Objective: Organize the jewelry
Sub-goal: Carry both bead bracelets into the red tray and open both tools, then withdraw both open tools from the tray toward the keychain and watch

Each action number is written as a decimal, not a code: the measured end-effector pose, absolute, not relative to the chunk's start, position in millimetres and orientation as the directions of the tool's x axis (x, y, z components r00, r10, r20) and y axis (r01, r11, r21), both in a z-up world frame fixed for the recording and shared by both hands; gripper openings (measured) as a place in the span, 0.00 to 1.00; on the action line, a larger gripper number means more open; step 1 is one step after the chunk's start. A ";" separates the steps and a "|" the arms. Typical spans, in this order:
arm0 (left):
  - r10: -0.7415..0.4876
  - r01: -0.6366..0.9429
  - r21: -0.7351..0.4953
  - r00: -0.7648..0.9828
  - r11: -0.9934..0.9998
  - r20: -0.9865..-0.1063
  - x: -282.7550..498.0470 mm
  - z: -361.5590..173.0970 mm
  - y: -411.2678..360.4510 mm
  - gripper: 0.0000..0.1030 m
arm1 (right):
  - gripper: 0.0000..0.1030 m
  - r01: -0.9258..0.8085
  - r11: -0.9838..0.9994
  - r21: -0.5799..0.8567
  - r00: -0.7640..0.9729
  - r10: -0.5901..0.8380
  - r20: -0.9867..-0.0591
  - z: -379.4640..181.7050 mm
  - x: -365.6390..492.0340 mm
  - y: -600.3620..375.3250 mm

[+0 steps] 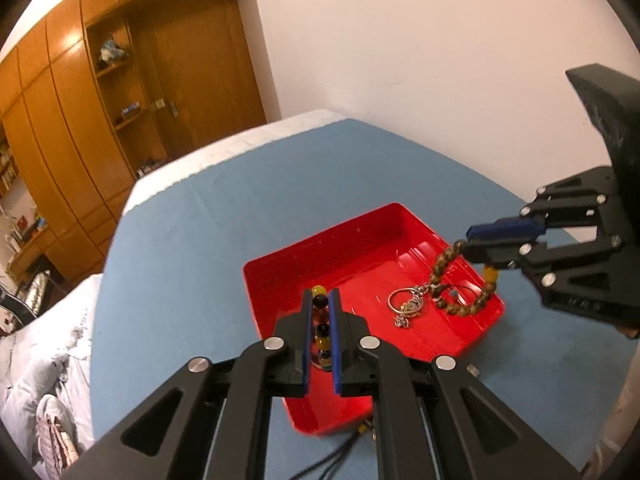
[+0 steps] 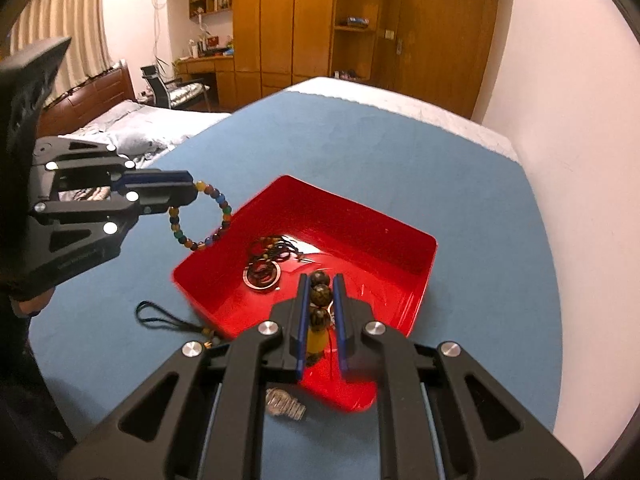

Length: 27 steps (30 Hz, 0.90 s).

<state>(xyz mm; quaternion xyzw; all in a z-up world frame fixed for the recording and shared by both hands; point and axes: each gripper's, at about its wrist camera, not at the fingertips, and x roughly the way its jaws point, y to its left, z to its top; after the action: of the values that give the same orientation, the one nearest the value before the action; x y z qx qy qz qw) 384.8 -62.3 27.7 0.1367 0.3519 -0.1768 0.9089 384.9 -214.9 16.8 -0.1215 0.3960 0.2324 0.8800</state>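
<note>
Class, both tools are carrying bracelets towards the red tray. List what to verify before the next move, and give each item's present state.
1. Left tool shut on the multicoloured bead bracelet: ok.
2. Right tool shut on the brown bead bracelet: ok.
3. Red tray flat on the blue cloth: ok.
4. Bare tray floor left for both bracelets: ok.
5. All jewelry inside the tray: not ok; the black cord charm and a clear piece lie outside.
</note>
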 end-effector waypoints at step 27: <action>-0.203 0.427 0.083 0.580 0.900 -0.789 431.9 -74.6 -59.7 0.42 | 0.30 -0.447 0.895 0.009 0.525 0.270 -0.807 -53.9 411.1 -234.9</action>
<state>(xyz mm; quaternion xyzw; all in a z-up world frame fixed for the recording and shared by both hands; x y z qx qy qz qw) 431.9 -59.7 -74.6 0.1333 0.4215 -0.1792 0.8789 411.1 -234.9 -53.9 -0.1000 0.4413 0.2066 0.8675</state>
